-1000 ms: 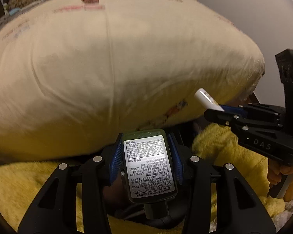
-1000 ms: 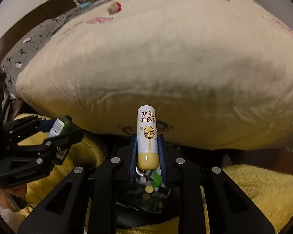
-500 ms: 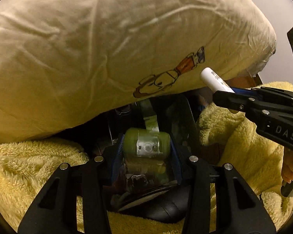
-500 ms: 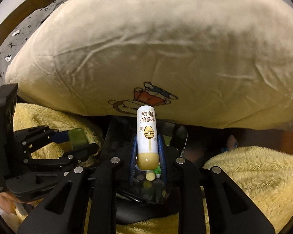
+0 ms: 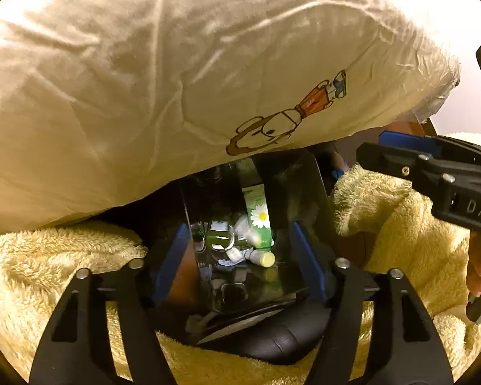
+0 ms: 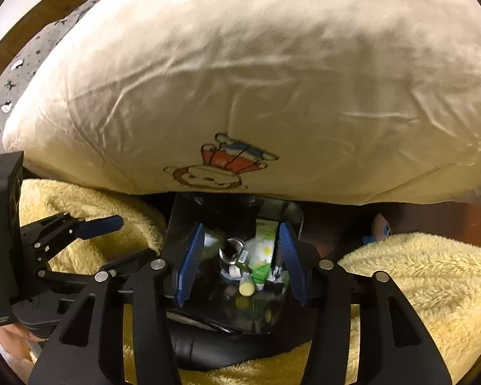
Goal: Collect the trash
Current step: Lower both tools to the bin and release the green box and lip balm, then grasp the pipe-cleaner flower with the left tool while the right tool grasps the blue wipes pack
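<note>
A black trash bin (image 5: pixel 314 192) (image 6: pixel 182 224) stands below both grippers, between yellow blankets. Inside lie a green bottle (image 5: pixel 219 237) (image 6: pixel 213 239), a green daisy tube (image 5: pixel 258 215) (image 6: pixel 264 250) and a lip balm stick with a yellow end (image 5: pixel 263 258) (image 6: pixel 245 285). My left gripper (image 5: pixel 239 256) is open and empty above the bin; it also shows at the left of the right wrist view (image 6: pixel 118 240). My right gripper (image 6: pixel 239 263) is open and empty above the bin; its blue-padded finger shows in the left wrist view (image 5: pixel 410 141).
A large cream pillow with a cartoon print (image 5: pixel 176 80) (image 6: pixel 256 80) overhangs the bin's far side. Fluffy yellow blanket (image 5: pixel 48 256) (image 6: pixel 417 272) lies on both sides. A grey patterned cloth (image 6: pixel 22 64) is at the far left. A small blue toy (image 6: pixel 380 227) lies right of the bin.
Both grippers tilted down over the bin and opened. The green bottle left my left gripper and the lip balm left my right gripper; both now lie in the bin.
</note>
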### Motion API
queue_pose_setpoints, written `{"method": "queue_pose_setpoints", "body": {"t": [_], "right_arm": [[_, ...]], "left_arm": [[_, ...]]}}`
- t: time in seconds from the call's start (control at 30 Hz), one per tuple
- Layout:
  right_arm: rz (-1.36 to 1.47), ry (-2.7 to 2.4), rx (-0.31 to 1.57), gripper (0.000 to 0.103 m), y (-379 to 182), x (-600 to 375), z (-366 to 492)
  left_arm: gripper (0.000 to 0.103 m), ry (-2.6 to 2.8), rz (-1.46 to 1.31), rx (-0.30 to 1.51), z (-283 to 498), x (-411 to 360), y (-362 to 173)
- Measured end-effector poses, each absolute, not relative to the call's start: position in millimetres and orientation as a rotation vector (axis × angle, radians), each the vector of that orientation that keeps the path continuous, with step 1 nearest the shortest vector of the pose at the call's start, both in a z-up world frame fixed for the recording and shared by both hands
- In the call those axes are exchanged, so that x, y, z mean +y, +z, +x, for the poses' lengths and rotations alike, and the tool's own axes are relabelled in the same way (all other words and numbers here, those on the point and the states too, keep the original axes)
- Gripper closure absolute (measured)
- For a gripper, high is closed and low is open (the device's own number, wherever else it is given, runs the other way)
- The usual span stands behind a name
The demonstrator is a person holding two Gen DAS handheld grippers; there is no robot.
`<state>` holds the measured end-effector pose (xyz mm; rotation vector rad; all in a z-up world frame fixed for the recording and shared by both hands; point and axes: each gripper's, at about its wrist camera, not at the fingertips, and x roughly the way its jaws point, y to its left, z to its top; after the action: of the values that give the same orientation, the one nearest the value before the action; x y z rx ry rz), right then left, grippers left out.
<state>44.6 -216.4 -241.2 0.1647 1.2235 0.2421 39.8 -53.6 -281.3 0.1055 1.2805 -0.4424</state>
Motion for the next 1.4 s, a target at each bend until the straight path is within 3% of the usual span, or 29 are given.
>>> {"method": "queue_pose_setpoints", "body": {"t": [0.23,0.53,0.9,1.4], "right_arm": [[0.149,0.221,1.163,0.028,-215,-219,46],[0.094,0.208,0.989,0.019,-152,-228,69],[0.048,0.145,0.879,0.019,-106,-248,148],[0.011,0.097,0.868,0.019,-110,-250,292]], "left_arm": [[0.029,-0.445,0.143,1.195,35,-53,-248],[0.024,-0.372,0.086,1.010,58,-26,-178],[0.023,-0.251,0.044,0.920,125,1,-137],[0.021,-0.196,0.041,0.868,256,-26,-113]]}}
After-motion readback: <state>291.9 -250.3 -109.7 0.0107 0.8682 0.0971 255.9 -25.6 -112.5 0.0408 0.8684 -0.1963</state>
